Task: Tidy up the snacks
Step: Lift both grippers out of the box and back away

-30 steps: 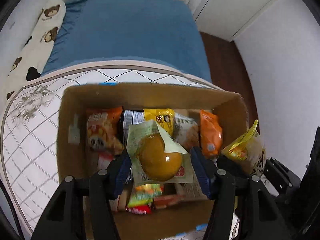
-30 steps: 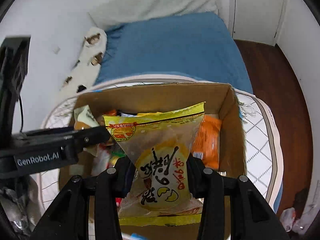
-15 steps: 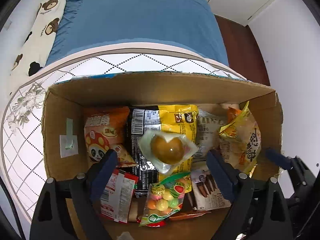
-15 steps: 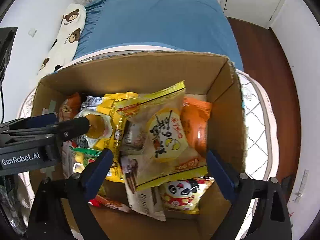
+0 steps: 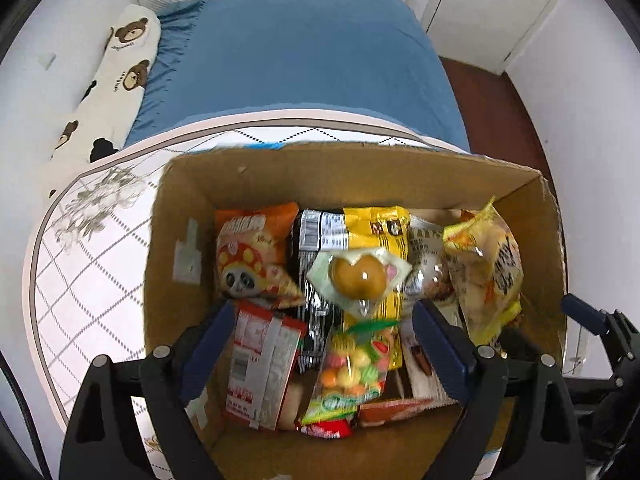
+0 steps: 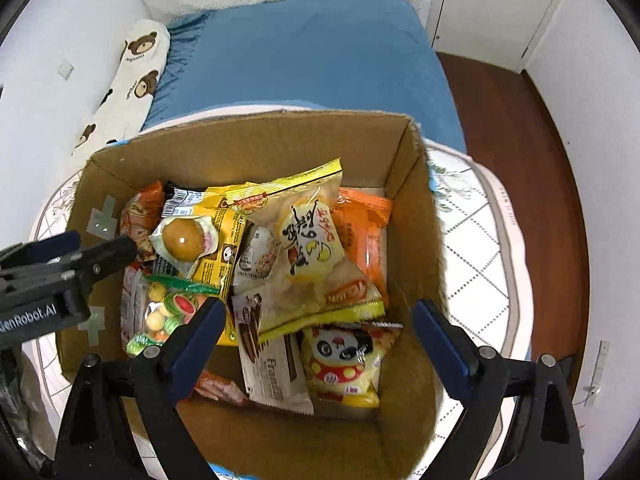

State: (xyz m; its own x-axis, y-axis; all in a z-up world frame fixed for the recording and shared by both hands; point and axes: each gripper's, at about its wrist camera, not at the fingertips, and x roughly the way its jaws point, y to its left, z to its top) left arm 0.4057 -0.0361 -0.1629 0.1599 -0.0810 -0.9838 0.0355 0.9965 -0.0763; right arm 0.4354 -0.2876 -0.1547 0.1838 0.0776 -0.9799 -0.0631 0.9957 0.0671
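Note:
An open cardboard box (image 5: 360, 172) (image 6: 256, 148) on the white quilted table holds several snack packs. A clear pack with a brown round bun (image 5: 358, 278) (image 6: 184, 240) lies on top of the yellow and black packs. A yellow-edged pack with a yellow cake (image 6: 316, 248) (image 5: 486, 268) lies on the right side of the pile. My left gripper (image 5: 320, 344) is open and empty above the box's near side. My right gripper (image 6: 316, 340) is open and empty above the near right part, over a panda pack (image 6: 346, 360).
The left gripper's body (image 6: 48, 276) reaches in from the left in the right wrist view. A blue bed (image 5: 296, 60) with a bear-print pillow (image 5: 108, 88) lies beyond the table. Dark wood floor (image 6: 516, 152) and white walls are on the right.
Both grippers opened and let go: the bun pack and the yellow cake pack dropped onto the pile in the box. Both grippers then drew back a little above the box.

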